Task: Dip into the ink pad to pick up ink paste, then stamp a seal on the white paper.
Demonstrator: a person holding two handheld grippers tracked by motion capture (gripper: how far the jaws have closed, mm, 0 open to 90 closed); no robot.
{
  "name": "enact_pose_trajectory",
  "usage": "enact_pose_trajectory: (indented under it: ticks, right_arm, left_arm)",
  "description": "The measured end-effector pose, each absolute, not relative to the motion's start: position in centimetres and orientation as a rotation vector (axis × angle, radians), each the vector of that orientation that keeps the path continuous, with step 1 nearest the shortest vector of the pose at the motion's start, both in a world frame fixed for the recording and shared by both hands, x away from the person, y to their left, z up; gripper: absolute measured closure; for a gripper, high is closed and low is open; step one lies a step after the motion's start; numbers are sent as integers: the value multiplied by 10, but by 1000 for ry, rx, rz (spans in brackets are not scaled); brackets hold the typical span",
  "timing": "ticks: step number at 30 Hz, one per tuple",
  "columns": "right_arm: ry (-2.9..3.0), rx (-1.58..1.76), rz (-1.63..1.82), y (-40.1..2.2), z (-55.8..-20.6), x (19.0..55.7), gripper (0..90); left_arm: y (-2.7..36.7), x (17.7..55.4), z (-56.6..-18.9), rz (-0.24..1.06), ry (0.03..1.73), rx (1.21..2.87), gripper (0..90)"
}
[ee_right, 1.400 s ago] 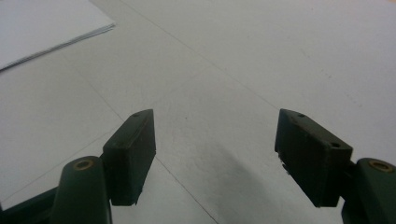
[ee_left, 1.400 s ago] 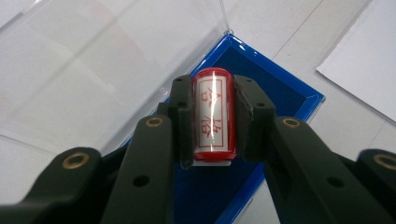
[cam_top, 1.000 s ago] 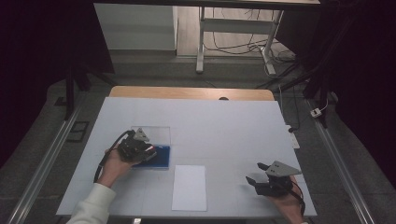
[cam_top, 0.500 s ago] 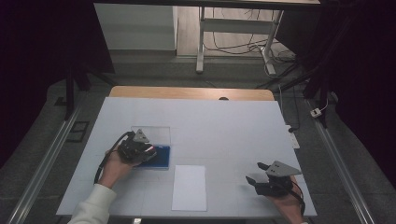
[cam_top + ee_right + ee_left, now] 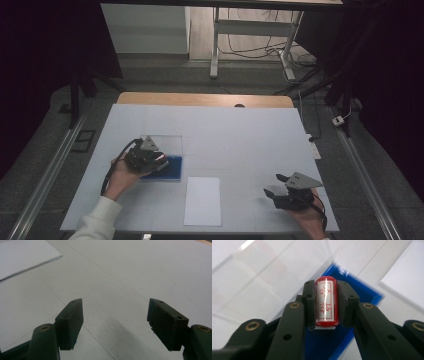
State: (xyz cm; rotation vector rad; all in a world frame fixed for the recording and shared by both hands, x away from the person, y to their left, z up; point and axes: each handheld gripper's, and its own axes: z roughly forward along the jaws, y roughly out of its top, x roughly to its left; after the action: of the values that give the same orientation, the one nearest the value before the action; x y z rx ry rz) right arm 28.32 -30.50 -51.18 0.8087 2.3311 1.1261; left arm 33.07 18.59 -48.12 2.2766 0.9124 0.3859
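A red cylindrical stamp (image 5: 325, 302) with a white label of red characters sits clamped between the pads of my left gripper (image 5: 325, 301). Beneath it lies a blue pad (image 5: 352, 300) inside a clear case (image 5: 167, 145). In the high view my left gripper (image 5: 159, 159) hovers over that blue pad (image 5: 170, 167) at the table's left. A white sheet of paper (image 5: 202, 200) lies near the front middle. My right gripper (image 5: 272, 186) rests at the front right, jaws wide apart, nothing between them; its own view (image 5: 115, 325) looks across bare table toward the paper (image 5: 22, 257).
The white table (image 5: 240, 145) has a wooden strip along its far edge. Metal rails run down both sides on the floor. A desk frame and cables stand beyond the far edge.
My left gripper has shifted very slightly over the blue pad with the stamp in it. The right gripper has kept still.
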Motion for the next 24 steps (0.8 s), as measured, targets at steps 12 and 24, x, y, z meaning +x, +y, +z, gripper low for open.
enact_pose_trajectory:
  ticks: [12, 24]
  right_arm:
    - [2329, 808, 1127, -305, -512, 283, 286]
    - [2325, 809, 1123, -307, -511, 282, 287]
  left_arm:
    - [198, 325, -465, 394, 918, 2198, 705]
    - [199, 320, -458, 369, 879, 2160, 704]
